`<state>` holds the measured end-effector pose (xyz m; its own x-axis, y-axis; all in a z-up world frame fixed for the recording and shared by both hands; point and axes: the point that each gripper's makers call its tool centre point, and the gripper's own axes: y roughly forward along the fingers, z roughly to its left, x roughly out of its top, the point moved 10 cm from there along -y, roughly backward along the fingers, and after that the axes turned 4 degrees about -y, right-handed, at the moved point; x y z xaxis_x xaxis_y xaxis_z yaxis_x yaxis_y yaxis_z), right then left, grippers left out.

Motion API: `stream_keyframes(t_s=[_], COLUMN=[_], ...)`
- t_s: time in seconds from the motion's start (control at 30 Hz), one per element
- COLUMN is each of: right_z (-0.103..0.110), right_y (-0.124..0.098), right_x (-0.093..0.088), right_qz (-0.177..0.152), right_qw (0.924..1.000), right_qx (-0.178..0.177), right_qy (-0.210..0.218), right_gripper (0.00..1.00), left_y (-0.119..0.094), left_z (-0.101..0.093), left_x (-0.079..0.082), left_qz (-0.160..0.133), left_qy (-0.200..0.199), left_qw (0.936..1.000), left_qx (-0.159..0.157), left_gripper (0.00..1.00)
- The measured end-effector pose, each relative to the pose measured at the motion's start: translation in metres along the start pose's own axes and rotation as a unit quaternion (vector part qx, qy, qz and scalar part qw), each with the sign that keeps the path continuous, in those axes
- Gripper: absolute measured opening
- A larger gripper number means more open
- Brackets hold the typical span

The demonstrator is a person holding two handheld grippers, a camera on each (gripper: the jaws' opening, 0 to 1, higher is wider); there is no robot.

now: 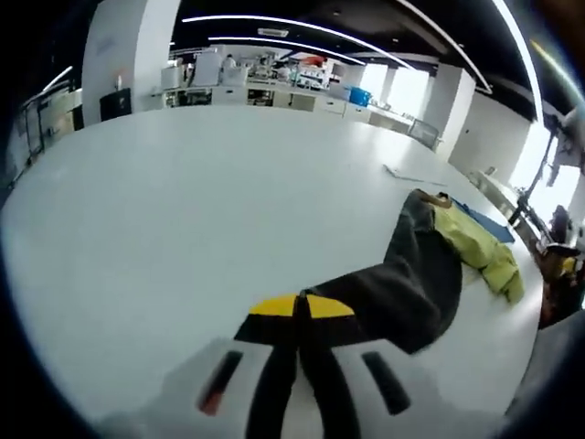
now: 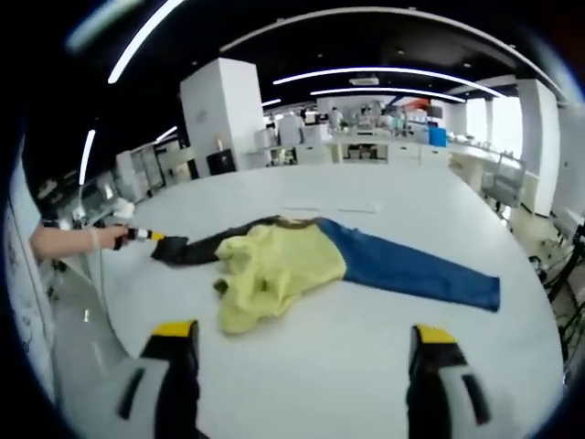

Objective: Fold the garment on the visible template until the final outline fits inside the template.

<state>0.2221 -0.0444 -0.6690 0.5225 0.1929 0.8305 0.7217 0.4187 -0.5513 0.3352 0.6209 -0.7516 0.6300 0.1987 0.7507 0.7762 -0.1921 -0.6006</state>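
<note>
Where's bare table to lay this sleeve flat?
Free: the wide stretch of table between the right tool and the yellow top, and behind the blue strip. Crowded: around the dark sleeve held by the left tool.

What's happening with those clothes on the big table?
A person is working with two hand-held claws over clothes spread on a white table. The left claw is shut on a dark garment, pinching its end. That garment lies stretched out, with a yellow-green garment bunched on top of it and a blue piece beside it. The right claw hangs open above the table, holding nothing. The clothes are not folded yet.
</note>
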Motion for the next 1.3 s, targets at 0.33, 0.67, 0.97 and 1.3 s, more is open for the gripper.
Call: stream_keyframes(t_s=[0.33, 0.67, 0.97, 1.3], right_z=[0.0, 0.009, 0.011, 0.019], right_y=[0.001, 0.007, 0.004, -0.002], right_x=[-0.006, -0.005, -0.01, -0.017], right_qz=[0.01, 0.011, 0.014, 0.011], right_qw=[0.9998, 0.9998, 0.9997, 0.9996], right_qx=[-0.011, 0.001, 0.001, -0.002], right_qy=[0.014, 0.017, 0.018, 0.027], right_gripper=[0.96, 0.96, 0.95, 0.95], left_y=[-0.013, -0.022, -0.025, -0.023], left_z=[0.025, 0.039, 0.043, 0.049], left_x=[-0.009, -0.02, -0.031, -0.032], left_qz=[0.021, 0.027, 0.03, 0.025], left_qy=[-0.013, -0.04, -0.054, -0.051], left_qw=[0.999, 0.9974, 0.9959, 0.9961], left_qx=[0.036, 0.053, 0.066, 0.069], left_gripper=[0.0, 0.0, 0.0, 0.0])
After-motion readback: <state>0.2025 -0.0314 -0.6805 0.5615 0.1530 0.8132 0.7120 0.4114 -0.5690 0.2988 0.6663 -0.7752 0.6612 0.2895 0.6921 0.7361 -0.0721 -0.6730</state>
